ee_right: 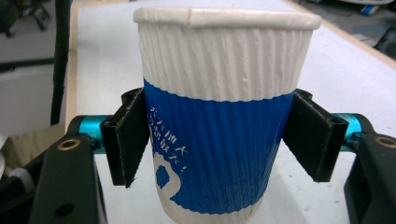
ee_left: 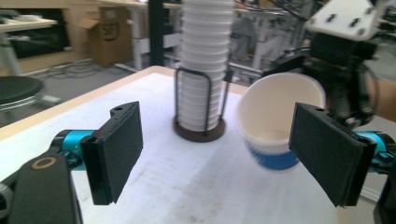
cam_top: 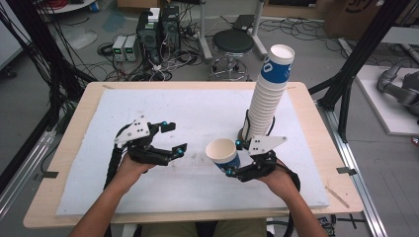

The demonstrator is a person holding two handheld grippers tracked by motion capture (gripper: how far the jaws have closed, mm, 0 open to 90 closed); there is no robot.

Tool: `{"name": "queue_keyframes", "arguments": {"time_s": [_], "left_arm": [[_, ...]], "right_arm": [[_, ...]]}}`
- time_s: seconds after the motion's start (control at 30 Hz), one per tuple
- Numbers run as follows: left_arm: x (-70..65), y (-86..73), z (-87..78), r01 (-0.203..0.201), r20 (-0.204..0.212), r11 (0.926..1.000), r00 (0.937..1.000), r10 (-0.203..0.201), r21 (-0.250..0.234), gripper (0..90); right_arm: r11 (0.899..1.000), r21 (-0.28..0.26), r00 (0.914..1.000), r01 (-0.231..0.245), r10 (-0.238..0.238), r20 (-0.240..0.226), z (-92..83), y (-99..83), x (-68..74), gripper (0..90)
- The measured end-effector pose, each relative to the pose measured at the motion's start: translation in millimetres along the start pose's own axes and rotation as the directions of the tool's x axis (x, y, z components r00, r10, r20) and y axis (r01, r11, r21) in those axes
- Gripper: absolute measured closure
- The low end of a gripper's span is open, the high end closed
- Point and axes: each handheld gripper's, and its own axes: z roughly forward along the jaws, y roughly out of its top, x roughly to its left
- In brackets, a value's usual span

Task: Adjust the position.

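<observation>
Holding a single paper cup [cam_top: 223, 154] in my right gripper [cam_top: 236, 159], I see both pads pressed against its blue band in the right gripper view, with the mouth tilted toward the left over the white mat [cam_top: 163, 108]. My left gripper [cam_top: 173, 138] sits well apart to the left, jaws spread wide with nothing between them. Just beyond the right gripper, toward the far right, the tall stack of cups [cam_top: 269, 94] leans in its black wire holder [ee_left: 200, 121].

Open mat [cam_top: 163, 106] lies left; the tall cup stack [cam_top: 267, 98] blocks the right rear.
</observation>
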Motion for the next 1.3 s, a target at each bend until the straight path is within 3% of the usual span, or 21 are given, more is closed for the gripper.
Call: {"name": "queue_keyframes", "arguments": {"time_s": [0.23, 0.5, 0.87, 1.3], "left_arm": [[8.0, -25.4, -13.1, 0.023, -0.085, 0.9993, 0.9961, -0.025, -0.030, 17.7], [14.8, -46.7, -26.7, 0.026, -0.165, 0.9980, 0.9856, -0.035, -0.058, 17.7], [20.9, -60.0, -44.8, 0.034, -0.212, 0.9962, 0.9760, -0.050, -0.080, 17.7], [18.8, -61.8, -47.1, 0.024, -0.221, 0.9967, 0.9743, -0.041, -0.078, 17.7]], "right_arm": [[0.995, -0.100, 0.9992, -0.003, 0.008, 0.040, -7.6, -12.3, 1.0, 27.9], [0.987, -0.157, 0.9964, -0.019, 0.032, 0.078, -10.2, -22.2, 2.2, 27.6], [0.965, -0.257, 0.9894, -0.044, 0.078, 0.122, -20.8, -24.9, 1.1, 27.7], [0.959, -0.280, 0.9886, -0.040, 0.079, 0.128, -17.4, -21.4, 2.4, 27.7]]}}
